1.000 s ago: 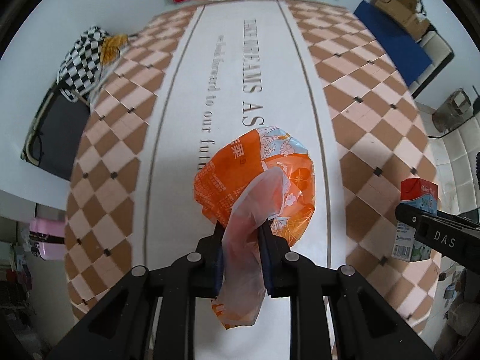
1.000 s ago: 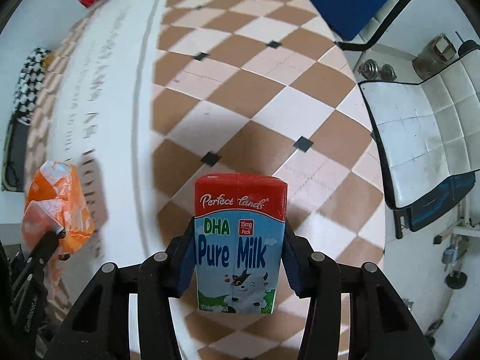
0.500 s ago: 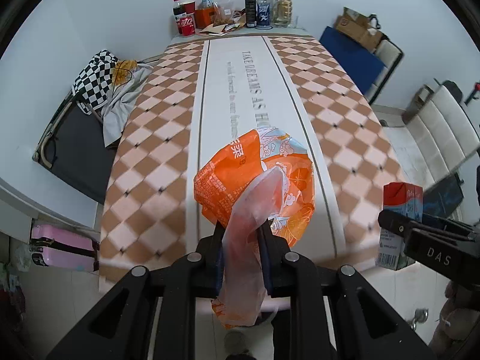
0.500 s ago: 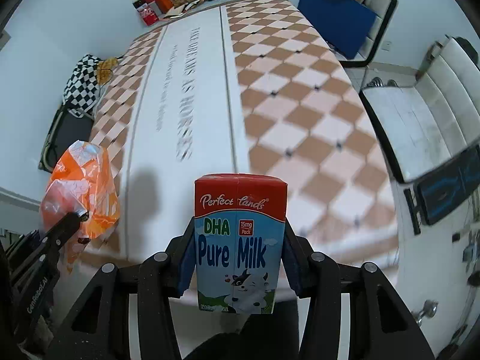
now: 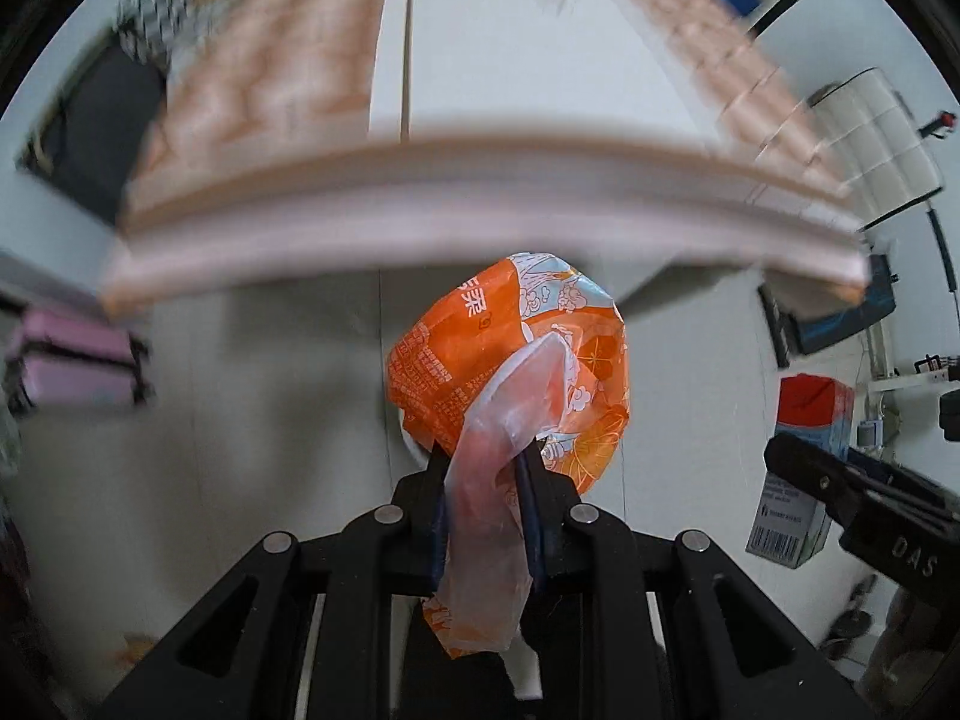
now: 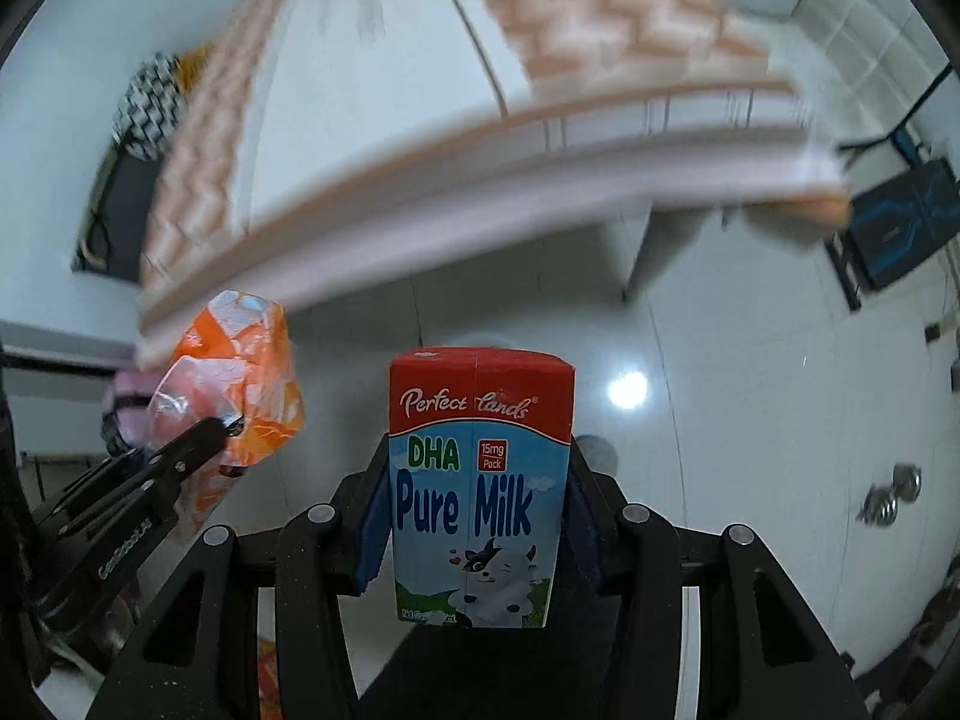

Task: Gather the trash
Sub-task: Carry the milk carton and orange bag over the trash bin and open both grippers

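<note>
My left gripper (image 5: 486, 468) is shut on a crumpled orange plastic wrapper (image 5: 510, 354), held in the air off the table's front edge, over the floor. The wrapper also shows in the right wrist view (image 6: 234, 372). My right gripper (image 6: 477, 480) is shut on an upright red and blue Pure Milk carton (image 6: 477, 480), also over the floor. The carton shows at the right in the left wrist view (image 5: 804, 450), with the right gripper's finger (image 5: 840, 480) in front of it.
The table (image 5: 456, 204) with its checked cloth lies ahead and above, blurred. A pink case (image 5: 72, 354) stands on the floor at the left. A white padded chair (image 5: 876, 126) is at the right. The glossy white floor (image 6: 720, 420) lies below both grippers.
Both grippers have drawn back from over the table top and dropped below its front edge, so the floor now shows beneath them. Both still hold their items.
</note>
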`<state>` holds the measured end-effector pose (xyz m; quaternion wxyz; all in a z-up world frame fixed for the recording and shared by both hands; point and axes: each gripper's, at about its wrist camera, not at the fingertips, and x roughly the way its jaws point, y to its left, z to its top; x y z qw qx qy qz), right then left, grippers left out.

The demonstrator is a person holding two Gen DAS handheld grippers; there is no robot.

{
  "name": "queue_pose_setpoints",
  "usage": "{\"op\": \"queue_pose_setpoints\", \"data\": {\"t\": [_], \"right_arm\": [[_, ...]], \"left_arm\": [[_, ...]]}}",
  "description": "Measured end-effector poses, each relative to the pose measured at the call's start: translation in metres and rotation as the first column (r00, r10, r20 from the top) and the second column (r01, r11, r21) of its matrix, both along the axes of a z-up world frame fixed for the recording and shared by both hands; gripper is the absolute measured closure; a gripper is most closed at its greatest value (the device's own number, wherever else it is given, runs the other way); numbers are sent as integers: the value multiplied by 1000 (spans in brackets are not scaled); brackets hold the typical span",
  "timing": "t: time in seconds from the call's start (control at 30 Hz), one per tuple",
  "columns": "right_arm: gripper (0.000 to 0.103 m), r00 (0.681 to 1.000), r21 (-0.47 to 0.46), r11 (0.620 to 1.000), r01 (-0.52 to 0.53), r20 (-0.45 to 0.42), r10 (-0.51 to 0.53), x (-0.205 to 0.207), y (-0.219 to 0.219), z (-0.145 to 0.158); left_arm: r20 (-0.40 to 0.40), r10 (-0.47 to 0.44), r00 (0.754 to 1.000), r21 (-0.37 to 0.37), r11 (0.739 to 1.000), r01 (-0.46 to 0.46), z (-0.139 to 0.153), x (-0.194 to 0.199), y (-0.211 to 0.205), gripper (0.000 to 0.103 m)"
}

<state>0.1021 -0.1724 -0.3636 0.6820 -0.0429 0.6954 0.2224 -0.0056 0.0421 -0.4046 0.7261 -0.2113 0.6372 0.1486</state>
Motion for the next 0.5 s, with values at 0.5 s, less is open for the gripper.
{"op": "queue_pose_setpoints", "data": {"t": [0.5], "right_arm": [[51,976,-80,994,-78,-208,60,-7,19,-330]], "left_arm": [[-204,175,963,-128,971,-203,-304,18,32,81]]}}
